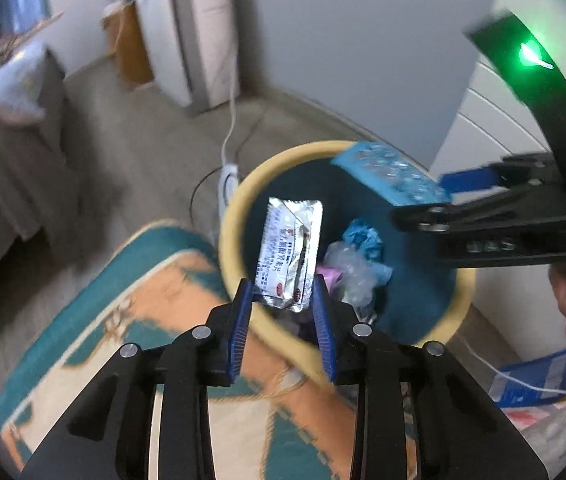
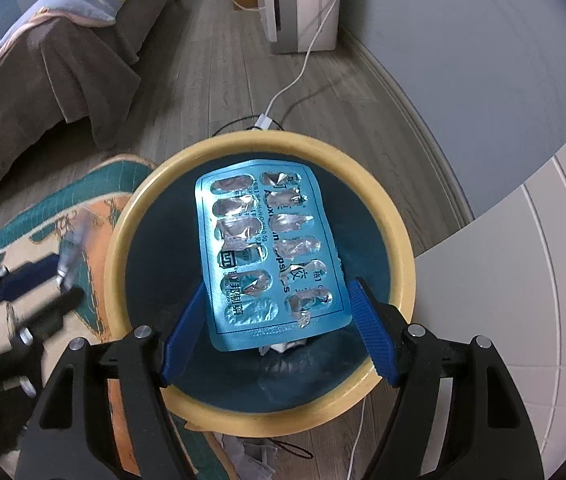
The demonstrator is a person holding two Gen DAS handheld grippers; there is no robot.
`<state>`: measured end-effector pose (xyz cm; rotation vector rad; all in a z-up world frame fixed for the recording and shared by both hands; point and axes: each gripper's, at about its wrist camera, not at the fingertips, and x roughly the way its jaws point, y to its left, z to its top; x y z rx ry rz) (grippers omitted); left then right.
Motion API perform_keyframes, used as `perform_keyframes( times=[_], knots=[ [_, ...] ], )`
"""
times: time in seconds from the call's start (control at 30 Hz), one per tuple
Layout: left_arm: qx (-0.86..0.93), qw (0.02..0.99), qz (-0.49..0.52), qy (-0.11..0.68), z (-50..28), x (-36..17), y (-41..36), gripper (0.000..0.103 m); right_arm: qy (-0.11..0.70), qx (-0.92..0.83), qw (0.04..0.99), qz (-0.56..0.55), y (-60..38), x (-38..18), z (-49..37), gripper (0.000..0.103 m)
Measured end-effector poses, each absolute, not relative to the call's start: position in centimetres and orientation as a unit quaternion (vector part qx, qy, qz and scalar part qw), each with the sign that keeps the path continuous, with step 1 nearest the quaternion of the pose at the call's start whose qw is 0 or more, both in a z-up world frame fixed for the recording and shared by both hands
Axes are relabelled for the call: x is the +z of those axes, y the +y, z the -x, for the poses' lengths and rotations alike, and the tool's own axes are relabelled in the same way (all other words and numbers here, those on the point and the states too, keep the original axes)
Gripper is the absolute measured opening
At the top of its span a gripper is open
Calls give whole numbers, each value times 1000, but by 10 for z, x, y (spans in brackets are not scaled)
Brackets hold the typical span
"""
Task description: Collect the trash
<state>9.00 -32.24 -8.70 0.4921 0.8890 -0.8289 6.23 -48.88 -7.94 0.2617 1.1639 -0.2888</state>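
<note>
A yellow-rimmed bin (image 1: 235, 208) with a dark blue liner stands on the floor; it also shows in the right wrist view (image 2: 395, 216). My left gripper (image 1: 283, 300) is shut on a silver foil pill packet (image 1: 289, 254), held over the bin's near rim. My right gripper (image 2: 277, 304) is shut on an empty blue blister pack (image 2: 271, 252), held flat above the bin's mouth. That pack (image 1: 391, 176) and the right gripper (image 1: 443, 200) show over the bin's far rim in the left wrist view. Crumpled blue and clear trash (image 1: 359, 256) lies inside the bin.
A teal and orange rug (image 1: 131, 320) lies left of the bin. A bed with a brown cover (image 2: 63, 76) is at far left. A white appliance (image 2: 299, 0) stands by the wall, its white cable (image 2: 303, 68) running to a plug near the bin. A white cabinet (image 2: 523, 280) is at right.
</note>
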Motion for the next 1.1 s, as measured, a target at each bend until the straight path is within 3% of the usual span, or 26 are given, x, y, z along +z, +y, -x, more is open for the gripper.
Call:
perform_keyframes(
  times=[0.03, 0.1, 0.2, 0.27, 0.33, 0.4, 0.5, 0.87, 1.1],
  knots=[
    [-381, 795, -237, 409, -88, -87, -328, 48, 543, -139, 819, -125, -490, -78, -62, 72],
    [-377, 794, -238, 413, -87, -89, -329, 61, 533, -145, 823, -134, -494, -74, -61, 78],
    [-366, 796, -235, 421, -89, -87, -322, 62, 530, -149, 824, -135, -497, -69, -57, 78],
    [-360, 800, -222, 425, -89, -77, -311, 72, 531, -151, 821, -145, -499, -63, -47, 79],
    [-357, 809, -211, 417, -81, -59, -301, 89, 528, -154, 820, -162, -501, -53, -37, 82],
    [-350, 822, -207, 399, -73, -40, -294, 95, 508, -156, 829, -175, -501, -35, -22, 90],
    [-343, 838, -180, 384, -56, -12, -283, 97, 487, -164, 841, -168, -494, -9, 6, 97],
    [-307, 861, -155, 374, 13, 34, -245, 98, 437, -169, 871, -149, -456, 38, 86, 97],
    [-284, 873, -153, 367, 22, 26, -239, 98, 410, -205, 879, -127, -446, 46, 102, 97]
  ],
)
